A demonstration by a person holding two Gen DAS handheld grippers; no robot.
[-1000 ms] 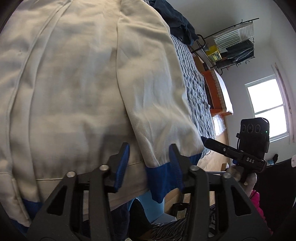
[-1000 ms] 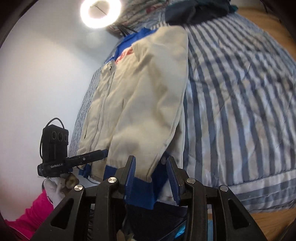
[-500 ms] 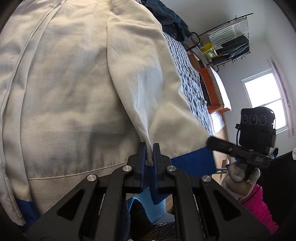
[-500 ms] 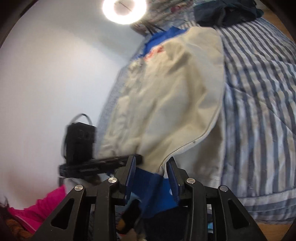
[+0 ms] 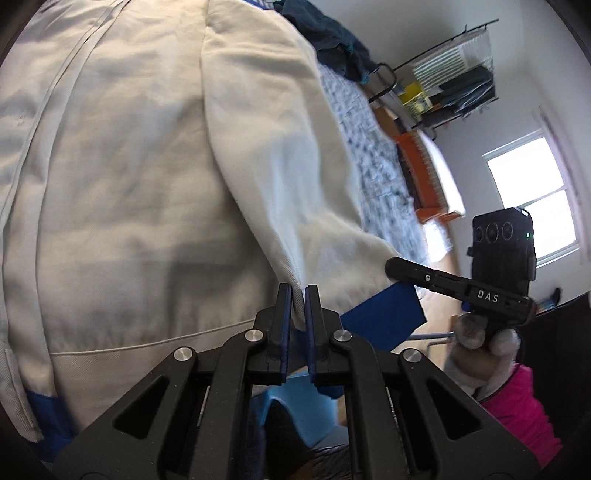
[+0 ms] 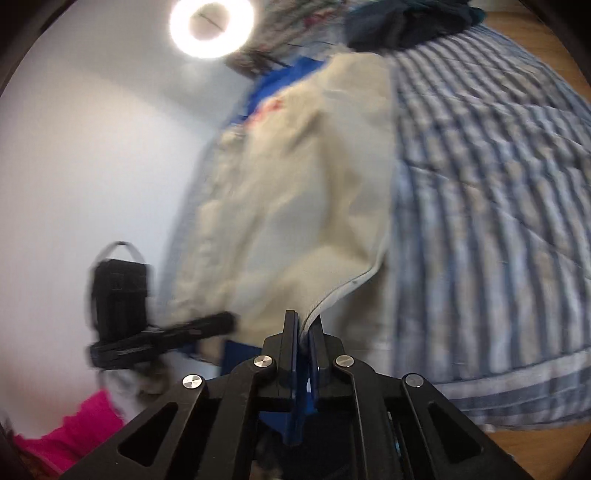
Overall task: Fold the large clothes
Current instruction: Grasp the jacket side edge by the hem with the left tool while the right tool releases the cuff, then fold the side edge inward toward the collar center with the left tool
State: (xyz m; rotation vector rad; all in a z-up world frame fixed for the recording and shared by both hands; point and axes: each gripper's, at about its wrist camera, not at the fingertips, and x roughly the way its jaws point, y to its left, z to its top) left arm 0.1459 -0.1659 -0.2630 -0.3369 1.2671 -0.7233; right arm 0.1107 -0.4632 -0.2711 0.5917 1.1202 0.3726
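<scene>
In the left wrist view, the left gripper (image 5: 298,295) has its jaws pressed together on the edge of a cream jacket (image 5: 129,192), right where the sleeve (image 5: 280,155) meets the body near the blue cuff (image 5: 384,321). The jacket lies spread over a bed with a blue and white striped cover (image 5: 373,155). A dark garment (image 5: 328,37) sits bunched at the far end of the bed. To the right, the right gripper (image 5: 397,266) reaches in toward the cuff, carried by a gloved hand (image 5: 476,350) with a pink sleeve (image 5: 517,410). A window (image 5: 532,192) and a clothes rack (image 5: 454,81) stand beyond.

In the right wrist view, which is blurred, the right gripper (image 6: 303,325) is clamped on the jacket's (image 6: 295,192) hem edge beside the blue band (image 6: 240,354). The jacket stretches away over the striped cover (image 6: 487,206). The left gripper (image 6: 225,319) shows at the left, at the jacket's lower edge. A ring light (image 6: 212,24) glows above.
</scene>
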